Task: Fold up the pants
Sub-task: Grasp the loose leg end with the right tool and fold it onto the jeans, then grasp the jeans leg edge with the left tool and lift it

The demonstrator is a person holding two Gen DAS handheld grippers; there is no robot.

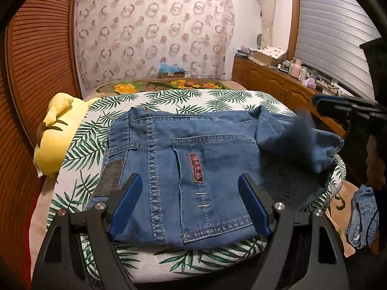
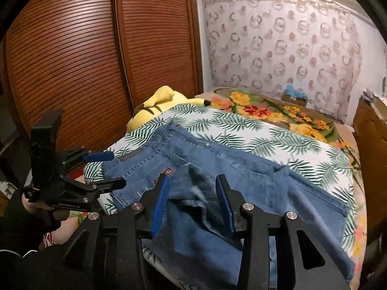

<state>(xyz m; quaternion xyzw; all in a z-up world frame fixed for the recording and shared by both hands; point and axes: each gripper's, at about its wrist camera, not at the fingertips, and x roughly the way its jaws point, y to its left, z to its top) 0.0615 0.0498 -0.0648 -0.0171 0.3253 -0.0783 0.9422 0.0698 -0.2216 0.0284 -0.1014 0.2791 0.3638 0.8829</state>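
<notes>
- Denim blurs at the right edge of the left wrist view, where a raised flap of cloth smears under the right gripper, only partly in frame, so its grip cannot be read there.
- Blue jeans of faded stitched denim lie on a white cushion printed with green palm leaves, waistband to the left, back pocket with a small red embroidered patch facing up.
- Seen from the right wrist camera, a loose hem fold of the jeans sits blurred between the right gripper and its blue pads; the jaws stand partly apart, and no firm pinch on the cloth can be made out.
- Left gripper hovers over the pocket area with its blue fingers spread wide, nothing between them.
- Yellow plush toy with black stripes lies beside the cushion, against slatted brown wooden wardrobe doors.
- Second bundle of denim is cut off at the lower right.
</notes>
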